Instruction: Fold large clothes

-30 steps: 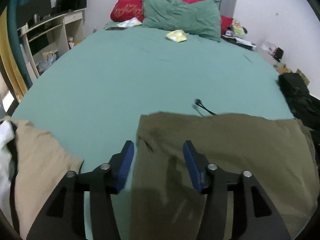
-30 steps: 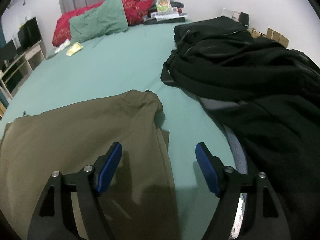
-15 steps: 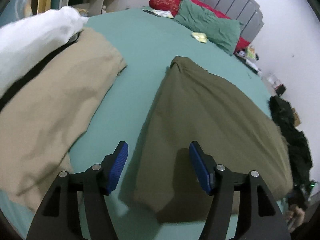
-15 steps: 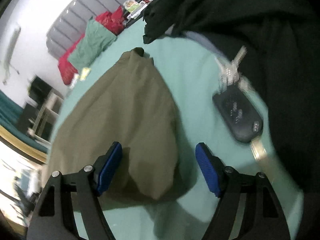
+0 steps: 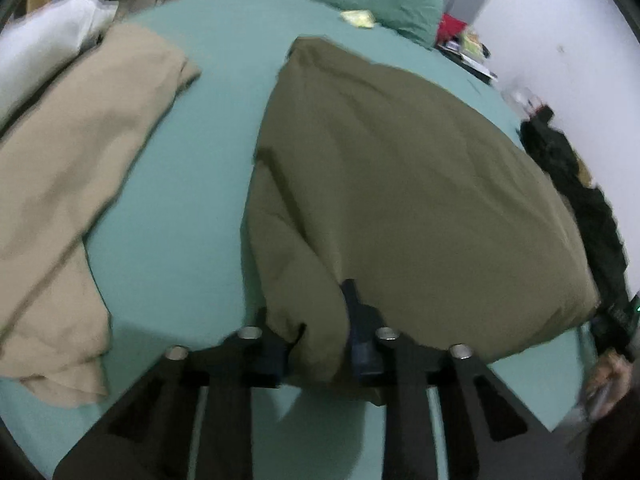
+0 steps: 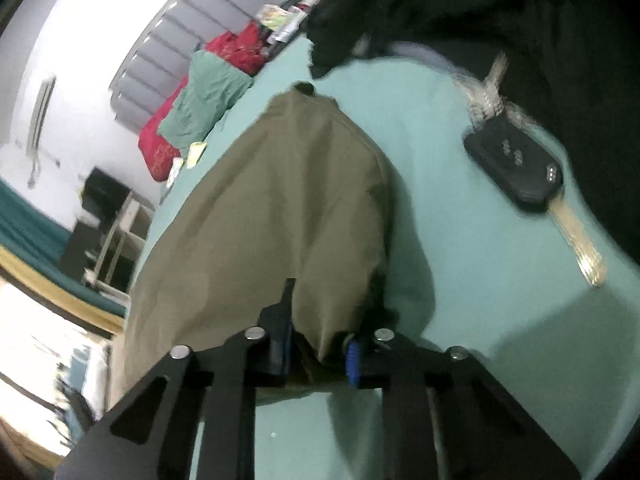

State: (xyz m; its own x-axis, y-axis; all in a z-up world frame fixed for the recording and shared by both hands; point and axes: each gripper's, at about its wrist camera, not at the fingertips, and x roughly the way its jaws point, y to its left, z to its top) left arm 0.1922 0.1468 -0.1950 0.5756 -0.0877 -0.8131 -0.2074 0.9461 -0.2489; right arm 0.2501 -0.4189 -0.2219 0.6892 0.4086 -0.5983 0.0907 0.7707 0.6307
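Teal bedsheet (image 5: 192,184) fills the left wrist view, with green and red pillows at a grey headboard far off and a beige garment (image 5: 76,184) lying apart to the left. Where the left gripper (image 5: 316,340) hovered wide open over the near left corner of the olive garment (image 5: 420,200) a second ago, its jaws are now closing with a bunched fold of that corner between the pads. The cloth otherwise lies spread flat on the bed, with black clothing (image 5: 580,200) beyond its right side.

Seen from the right wrist, the right gripper (image 6: 320,344) has made the matching move: open half a second ago, its jaws are closing on the olive garment's (image 6: 272,208) near right corner, fabric pinched between them. A car key (image 6: 524,172) rests on the sheet just right of the garment. With both near corners taken, the fold toward the headboard looks ready to begin.
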